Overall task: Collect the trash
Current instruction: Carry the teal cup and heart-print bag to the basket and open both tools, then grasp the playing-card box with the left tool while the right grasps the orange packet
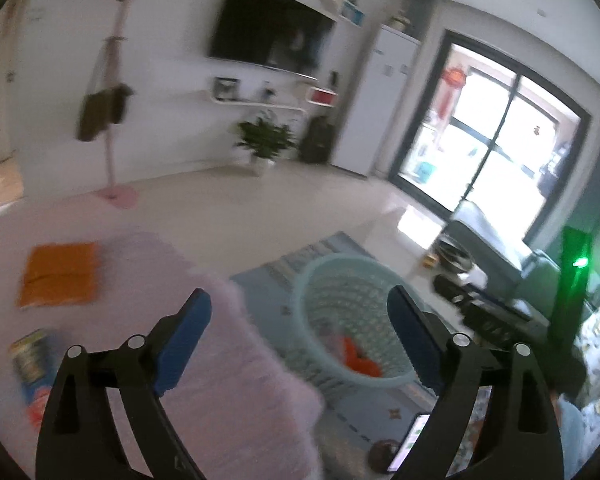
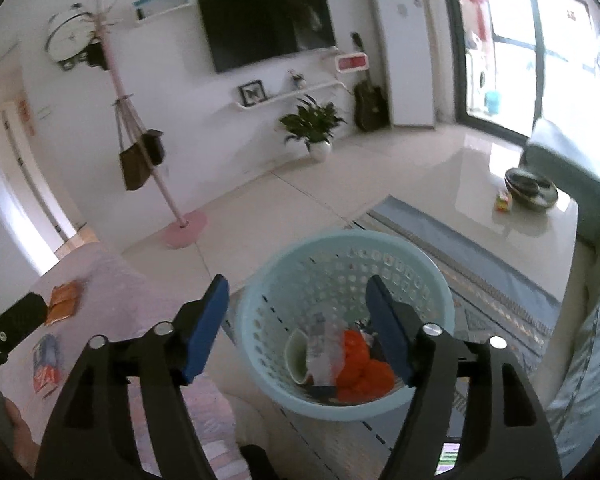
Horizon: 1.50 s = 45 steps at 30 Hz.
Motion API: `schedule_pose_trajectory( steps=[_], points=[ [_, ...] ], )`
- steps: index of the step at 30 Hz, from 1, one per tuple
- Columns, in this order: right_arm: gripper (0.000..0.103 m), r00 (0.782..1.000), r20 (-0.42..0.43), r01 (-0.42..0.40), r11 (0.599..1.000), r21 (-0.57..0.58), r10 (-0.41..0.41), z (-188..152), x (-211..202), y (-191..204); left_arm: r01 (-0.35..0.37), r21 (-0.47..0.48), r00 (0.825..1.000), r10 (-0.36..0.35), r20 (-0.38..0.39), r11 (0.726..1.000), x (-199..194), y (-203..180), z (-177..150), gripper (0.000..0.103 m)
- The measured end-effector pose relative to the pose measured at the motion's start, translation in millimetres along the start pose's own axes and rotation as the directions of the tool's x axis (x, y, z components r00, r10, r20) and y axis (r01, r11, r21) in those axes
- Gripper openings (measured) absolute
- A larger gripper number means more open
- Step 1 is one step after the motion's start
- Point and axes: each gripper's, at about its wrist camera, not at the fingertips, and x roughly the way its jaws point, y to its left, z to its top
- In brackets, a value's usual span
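A light blue perforated basket (image 2: 428, 280) stands on the rug and holds orange wrappers (image 2: 360, 372), a clear wrapper and a green cup. My right gripper (image 2: 300, 328) is open and empty just above the basket's near side. My left gripper (image 1: 300, 340) is open and empty, between the pink blanket (image 1: 220, 380) and the basket (image 1: 324, 276). An orange packet (image 1: 60, 274) and a blue and red snack bag (image 1: 30, 364) lie on the blanket to the left; both also show in the right wrist view, the packet (image 2: 64, 300) and the bag (image 2: 46, 364).
A pink coat stand (image 2: 184, 224) with bags stands on the tiled floor. A potted plant (image 2: 312, 124), a guitar (image 2: 368, 100) and a TV (image 2: 264, 24) line the far wall. A low white table (image 2: 540, 216) with a dark dish and a grey sofa (image 2: 572, 164) are at right. A phone (image 1: 408, 440) lies below.
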Motion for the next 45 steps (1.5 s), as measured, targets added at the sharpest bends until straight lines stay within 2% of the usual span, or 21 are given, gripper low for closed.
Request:
schedule_pose_trajectory(
  steps=[5,7,9,13,16,19,22,26,28,29,33,36,40,41,42,45],
  points=[
    [0.078,0.997,0.046,-0.048,0.991,-0.127,0.055,-5,-18,50,-0.134,-0.077,0.991,0.135,0.015,0.988,-40,42,-11,0.089],
    [0.081,0.996,0.055,-0.058,0.984,-0.167,0.069,-8,-21,71,-0.202,-0.122,0.979,0.204,0.006,0.972,-51,61,-16,0.091],
    [0.086,0.995,0.06,-0.071,0.976,-0.206,0.085,-13,-23,94,-0.279,-0.21,0.959,0.281,-0.017,0.937,-60,90,-23,0.091],
    [0.086,0.992,0.03,-0.111,0.954,-0.28,0.124,-20,-18,134,-0.272,-0.319,0.962,0.267,-0.061,0.908,-65,132,-35,0.091],
    [0.086,0.988,0.003,-0.144,0.939,-0.312,0.153,-24,-11,157,-0.262,-0.332,0.964,0.233,-0.125,0.906,-51,145,-40,0.091],
    [0.086,0.986,-0.015,-0.161,0.924,-0.347,0.166,-28,-4,180,-0.284,-0.339,0.957,0.241,-0.164,0.897,-36,150,-51,0.091],
    [0.086,0.983,-0.019,-0.175,0.899,-0.402,0.182,-30,-1,197,-0.339,-0.339,0.937,0.284,-0.202,0.877,-23,154,-55,0.09],
    [0.086,0.972,-0.049,-0.226,0.855,-0.466,0.23,-30,8,218,-0.376,-0.31,0.924,0.327,-0.198,0.874,-20,155,-50,0.085],
    [0.086,0.962,-0.089,-0.269,0.84,-0.47,0.258,-27,18,229,-0.41,-0.277,0.909,0.364,-0.203,0.869,-19,155,-47,0.069],
    [0.086,0.957,-0.105,-0.288,0.837,-0.466,0.27,-25,23,232,-0.41,-0.267,0.909,0.365,-0.202,0.872,-19,157,-47,0.066],
    [0.086,0.94,-0.181,-0.341,0.83,-0.441,0.289,-18,49,247,-0.374,-0.277,0.925,0.333,-0.183,0.885,-30,167,-49,0.063],
    [0.086,0.909,-0.266,-0.41,0.804,-0.43,0.322,-20,74,270,-0.366,-0.292,0.93,0.333,-0.159,0.884,-44,182,-47,0.063],
    [0.086,0.892,-0.364,-0.423,0.777,-0.467,0.267,-35,107,306,-0.391,-0.298,0.92,0.369,-0.128,0.871,-66,202,-45,0.062],
    [0.086,0.882,-0.391,-0.436,0.772,-0.463,0.263,-38,115,313,-0.396,-0.303,0.918,0.379,-0.115,0.867,-73,208,-45,0.063],
    [0.086,0.869,-0.421,-0.449,0.772,-0.45,0.26,-42,124,323,-0.399,-0.309,0.916,0.389,-0.098,0.863,-79,214,-45,0.063],
    [0.086,0.863,-0.44,-0.444,0.786,-0.43,0.247,-45,139,337,-0.411,-0.33,0.908,0.416,-0.06,0.85,-93,233,-46,0.063]
  ],
)
